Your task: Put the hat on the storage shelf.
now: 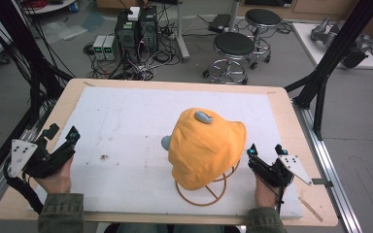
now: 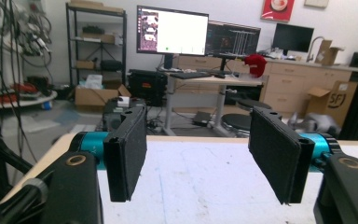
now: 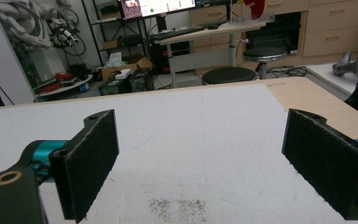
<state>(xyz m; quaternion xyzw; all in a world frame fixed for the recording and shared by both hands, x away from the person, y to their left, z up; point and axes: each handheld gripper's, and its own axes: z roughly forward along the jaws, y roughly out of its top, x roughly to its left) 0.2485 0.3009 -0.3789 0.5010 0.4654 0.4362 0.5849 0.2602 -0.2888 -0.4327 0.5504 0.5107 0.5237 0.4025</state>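
Two grippers sit in your hands at the near edge of the table (image 1: 281, 104), one on each side of the orange cap (image 1: 206, 145). The cap is draped over a wire stand (image 1: 209, 187) on the white foam sheet (image 1: 126, 131), with a small grey piece (image 1: 203, 117) on its crown and another grey bit (image 1: 165, 142) poking out at its left edge. Your left gripper (image 1: 62, 137) is well apart from the cap, out by the sheet's left border, jaws spread and empty; its own view (image 2: 198, 156) shows bare sheet between the two black pads. Your right gripper (image 1: 265, 149) is just beside the cap's right side, not touching it, jaws likewise wide apart with nothing between them, as its own view (image 3: 209, 158) confirms. Beyond the cap, past the far table edge, stand two black stools (image 1: 234, 46) and a cluster of electronics boxes (image 1: 136, 29).
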